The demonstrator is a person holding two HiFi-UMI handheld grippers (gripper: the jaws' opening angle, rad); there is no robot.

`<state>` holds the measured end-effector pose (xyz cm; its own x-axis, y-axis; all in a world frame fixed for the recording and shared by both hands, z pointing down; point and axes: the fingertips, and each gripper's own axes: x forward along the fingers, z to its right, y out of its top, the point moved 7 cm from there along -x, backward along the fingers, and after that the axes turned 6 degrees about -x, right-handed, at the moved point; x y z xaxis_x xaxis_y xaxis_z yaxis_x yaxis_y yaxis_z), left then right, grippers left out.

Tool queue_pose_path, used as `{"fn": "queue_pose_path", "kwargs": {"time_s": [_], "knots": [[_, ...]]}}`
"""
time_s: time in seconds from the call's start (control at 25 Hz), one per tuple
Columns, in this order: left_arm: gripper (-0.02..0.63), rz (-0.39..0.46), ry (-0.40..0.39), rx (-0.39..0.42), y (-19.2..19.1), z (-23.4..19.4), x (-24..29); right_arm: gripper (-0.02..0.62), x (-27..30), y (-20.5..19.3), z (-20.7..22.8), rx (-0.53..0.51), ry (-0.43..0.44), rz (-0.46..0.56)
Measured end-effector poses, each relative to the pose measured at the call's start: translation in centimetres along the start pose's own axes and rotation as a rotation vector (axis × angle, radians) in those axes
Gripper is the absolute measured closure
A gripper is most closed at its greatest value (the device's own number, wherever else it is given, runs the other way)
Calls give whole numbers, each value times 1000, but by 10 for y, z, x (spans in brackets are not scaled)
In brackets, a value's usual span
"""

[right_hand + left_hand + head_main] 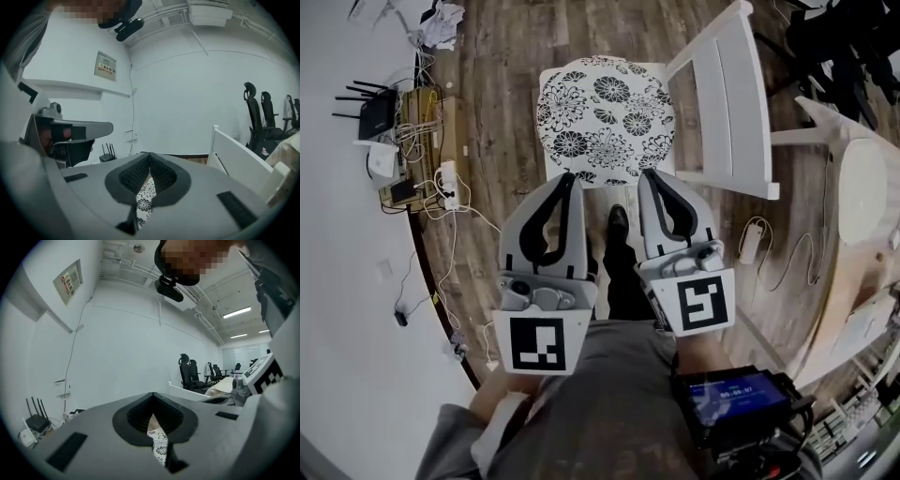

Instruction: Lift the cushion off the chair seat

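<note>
Directly before the person, the two grippers, left gripper (567, 178) and right gripper (649, 175), have their jaws closed on nothing. Beyond their tips the one flowered cushion (605, 117) lies on the white chair (727, 103) seat. Left of it stands one router (375, 117) among cables. Only the gripper views show a wall sign (105, 66).

Squarish white fabric cushion (605, 117), black floral print, rounded corners. Lies flat, print side up, on the seat of a white wooden chair (727, 112). Covers the seat almost edge to edge. Not lifted, no folds showing. Chair is upright, with its slatted backrest along the cushion's right edge in the head view.
</note>
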<state>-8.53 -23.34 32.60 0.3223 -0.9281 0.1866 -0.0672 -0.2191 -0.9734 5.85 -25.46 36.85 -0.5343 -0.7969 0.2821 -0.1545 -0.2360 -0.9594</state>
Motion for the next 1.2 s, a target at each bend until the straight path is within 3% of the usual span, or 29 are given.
{"fn": "queue_pose_path", "kwargs": {"time_s": [0.44, 0.6, 1.2], "knots": [[600, -55, -42, -40, -50, -14, 3, 588, 16, -48, -13, 15, -24, -59], [600, -66, -71, -11, -75, -17, 9, 588, 22, -69, -12, 22, -41, -86], [600, -69, -113, -13, -163, -27, 31, 586, 42, -173, -10, 19, -67, -155]]}}
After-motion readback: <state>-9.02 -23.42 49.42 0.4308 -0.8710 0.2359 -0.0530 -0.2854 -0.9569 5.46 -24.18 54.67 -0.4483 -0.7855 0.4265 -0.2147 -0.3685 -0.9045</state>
